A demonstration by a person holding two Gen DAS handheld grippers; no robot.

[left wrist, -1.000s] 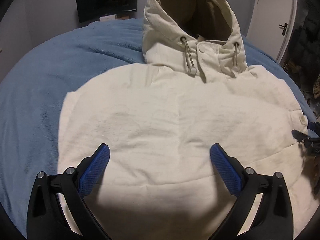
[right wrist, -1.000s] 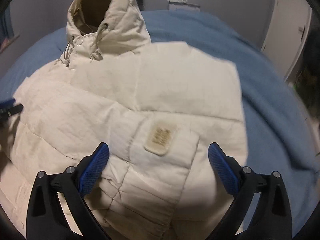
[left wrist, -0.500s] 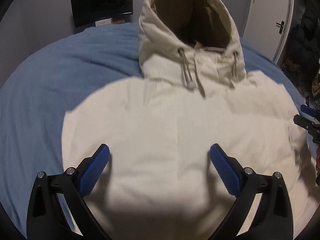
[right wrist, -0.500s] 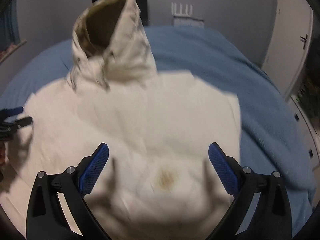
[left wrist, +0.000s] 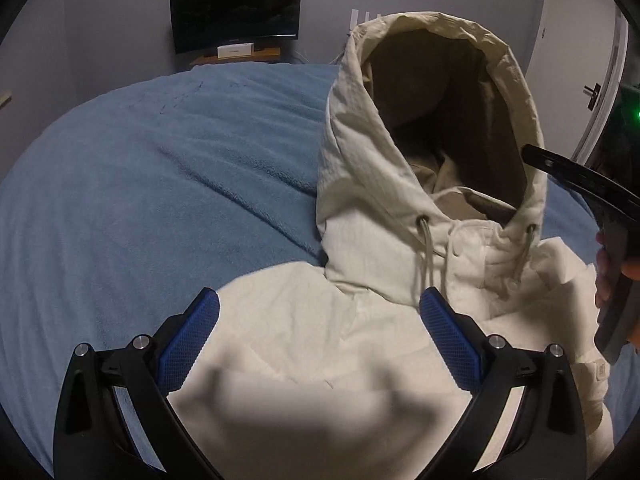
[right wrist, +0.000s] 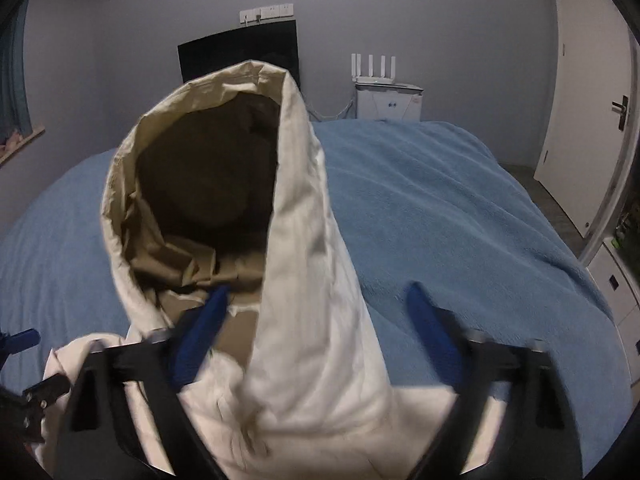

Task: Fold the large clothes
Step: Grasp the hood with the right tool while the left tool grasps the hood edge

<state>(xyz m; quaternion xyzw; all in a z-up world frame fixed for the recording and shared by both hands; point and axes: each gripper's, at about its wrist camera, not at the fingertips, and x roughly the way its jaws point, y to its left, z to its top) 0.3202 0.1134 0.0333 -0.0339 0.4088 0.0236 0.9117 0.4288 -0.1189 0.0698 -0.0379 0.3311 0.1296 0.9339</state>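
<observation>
The blue blanket (left wrist: 160, 184) spreads beyond both pairs of jaws; on it lies the cream jacket (left wrist: 320, 344), sleeves already folded in, its body now under and behind the jaws where a second ago it filled the view ahead; both hands have travelled up toward the collar, so the hood is probably next to be folded down. The hood (right wrist: 296, 240) stands upright, its side wall between the right gripper (right wrist: 316, 320) jaws, which are closing, not yet pinching it; the left gripper (left wrist: 320, 340) hovers spread wide over the shoulder, holding nothing.
</observation>
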